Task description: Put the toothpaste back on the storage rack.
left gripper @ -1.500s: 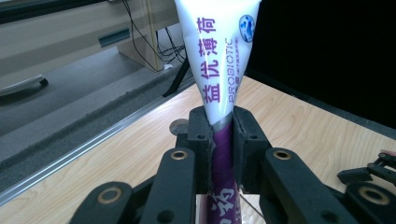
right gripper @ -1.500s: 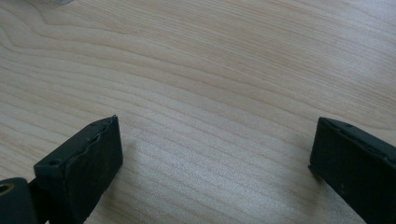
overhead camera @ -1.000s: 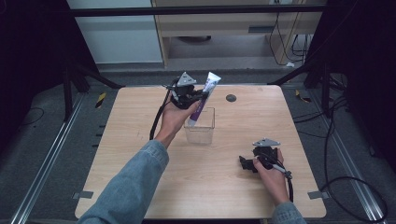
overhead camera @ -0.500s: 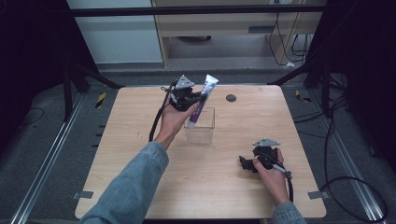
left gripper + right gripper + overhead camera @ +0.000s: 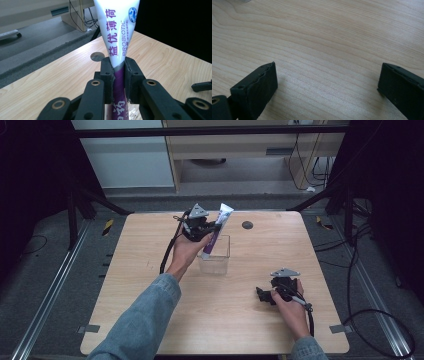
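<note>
Currently: left gripper [image 5: 119, 75] — clamped on toothpaste tube [image 5: 117, 30], clear plastic container [image 5: 215, 256] just below it. Right gripper [image 5: 327, 82] — jaws apart, low over table [image 5: 250, 320].

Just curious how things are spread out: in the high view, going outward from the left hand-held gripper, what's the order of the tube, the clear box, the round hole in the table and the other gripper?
1. Tube: clamped in the left hand-held gripper.
2. Clear box: just below it.
3. Round hole: to the right.
4. Right hand-held gripper: near the table's front right.
</note>
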The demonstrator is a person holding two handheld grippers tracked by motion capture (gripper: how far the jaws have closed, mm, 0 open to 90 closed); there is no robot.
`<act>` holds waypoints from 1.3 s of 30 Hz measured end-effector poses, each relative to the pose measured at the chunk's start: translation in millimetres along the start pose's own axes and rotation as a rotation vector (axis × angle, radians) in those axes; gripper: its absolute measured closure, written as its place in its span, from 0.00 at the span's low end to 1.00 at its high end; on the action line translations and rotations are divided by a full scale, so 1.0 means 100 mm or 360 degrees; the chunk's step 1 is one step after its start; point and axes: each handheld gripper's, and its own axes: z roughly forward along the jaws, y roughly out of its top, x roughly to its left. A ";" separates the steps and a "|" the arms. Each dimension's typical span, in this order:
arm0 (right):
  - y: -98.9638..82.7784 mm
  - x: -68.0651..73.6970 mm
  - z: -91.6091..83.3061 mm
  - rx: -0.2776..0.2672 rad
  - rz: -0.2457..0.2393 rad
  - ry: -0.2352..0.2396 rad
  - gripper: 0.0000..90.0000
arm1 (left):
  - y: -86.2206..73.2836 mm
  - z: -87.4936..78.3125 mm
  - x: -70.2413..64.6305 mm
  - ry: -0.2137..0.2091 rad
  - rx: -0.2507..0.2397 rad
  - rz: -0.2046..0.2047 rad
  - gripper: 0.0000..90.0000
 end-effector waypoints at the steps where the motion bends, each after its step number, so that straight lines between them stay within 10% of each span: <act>1: 0.00 0.00 0.00 0.0000 0.0000 0.0000 0.03 | -0.02 0.01 0.00 -0.0002 0.0000 -0.0006 0.87; 39: 0.00 0.00 0.00 0.0002 -0.0001 -0.0001 0.03 | -0.26 0.08 -0.11 0.0066 0.0176 0.0048 0.87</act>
